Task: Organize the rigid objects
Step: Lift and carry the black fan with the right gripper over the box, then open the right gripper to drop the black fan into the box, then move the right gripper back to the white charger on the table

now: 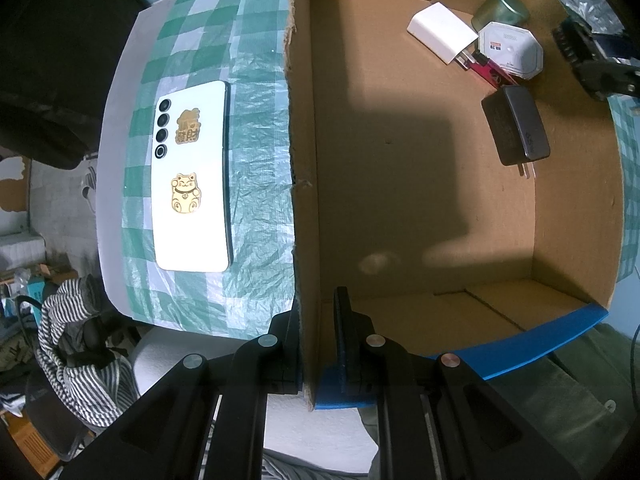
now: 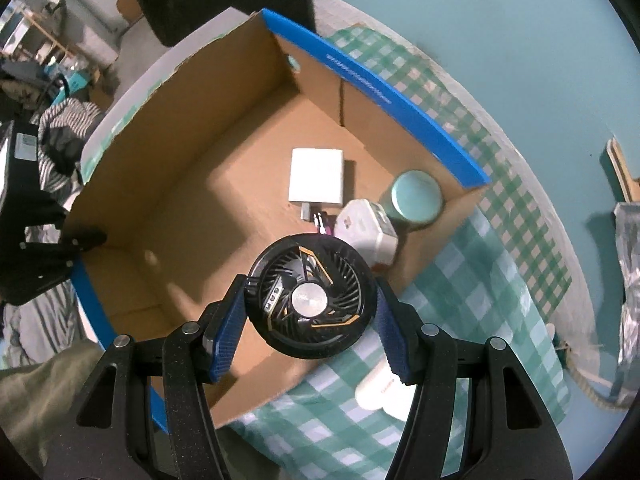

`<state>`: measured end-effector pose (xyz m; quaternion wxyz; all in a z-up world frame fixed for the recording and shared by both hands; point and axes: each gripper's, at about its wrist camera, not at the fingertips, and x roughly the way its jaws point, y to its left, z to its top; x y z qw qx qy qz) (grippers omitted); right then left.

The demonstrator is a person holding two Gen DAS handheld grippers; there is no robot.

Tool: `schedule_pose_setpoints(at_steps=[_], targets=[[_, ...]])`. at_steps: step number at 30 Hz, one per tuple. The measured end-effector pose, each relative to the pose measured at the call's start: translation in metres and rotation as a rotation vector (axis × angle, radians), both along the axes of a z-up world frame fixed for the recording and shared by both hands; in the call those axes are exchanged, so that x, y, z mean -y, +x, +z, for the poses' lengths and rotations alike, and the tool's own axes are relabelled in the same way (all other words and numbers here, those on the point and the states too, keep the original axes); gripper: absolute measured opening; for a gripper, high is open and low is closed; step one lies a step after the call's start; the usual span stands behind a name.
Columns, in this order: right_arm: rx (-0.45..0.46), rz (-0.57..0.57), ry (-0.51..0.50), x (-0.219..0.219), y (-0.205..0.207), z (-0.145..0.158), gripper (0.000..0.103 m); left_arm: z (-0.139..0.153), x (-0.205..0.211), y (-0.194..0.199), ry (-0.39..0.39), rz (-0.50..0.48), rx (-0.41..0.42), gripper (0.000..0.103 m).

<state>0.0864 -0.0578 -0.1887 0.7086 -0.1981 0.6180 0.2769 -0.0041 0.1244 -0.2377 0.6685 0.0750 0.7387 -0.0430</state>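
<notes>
My left gripper point(image 1: 316, 344) is shut on the side wall of an open cardboard box point(image 1: 400, 200), one finger outside and one inside. In the box lie a white charger point(image 1: 440, 32), a green jar point(image 1: 500, 10), a white octagonal case point(image 1: 512, 50), a pink lighter point(image 1: 490, 68) and a black adapter point(image 1: 516, 128). A white phone point(image 1: 192, 176) with gold stickers lies face down outside the box. My right gripper point(image 2: 310, 312) is shut on a round black fan point(image 2: 310, 300), held above the box's point(image 2: 200, 208) near wall, close to the white case point(image 2: 368, 228).
A green checked cloth point(image 2: 460, 300) covers the table. A white tube point(image 2: 378, 390) lies on it beside the box, under my right finger. Striped fabric point(image 1: 80, 340) hangs off the table's edge. The box floor's left half is bare.
</notes>
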Motion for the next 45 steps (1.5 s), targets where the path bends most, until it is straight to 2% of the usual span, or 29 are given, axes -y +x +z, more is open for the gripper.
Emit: schedule_pose_setpoints(at_steps=[11, 21, 36, 45], targets=[[0.015, 0.019, -0.037, -0.016, 0.005, -0.013, 0.062, 0.0, -0.003, -0.001, -0.004, 0.01, 0.0, 0.012], [0.023, -0.007, 0.003, -0.009, 0.008, -0.001, 0.064, 0.0, -0.004, -0.001, -0.001, 0.006, 0.002, 0.012], [0.038, -0.128, 0.053, 0.039, 0.007, 0.027, 0.065, 0.001, -0.003, -0.005, 0.001, 0.002, 0.006, 0.012], [0.02, -0.216, 0.039, 0.082, 0.003, 0.022, 0.065, 0.0, -0.004, -0.006, 0.002, 0.003, 0.004, 0.012]])
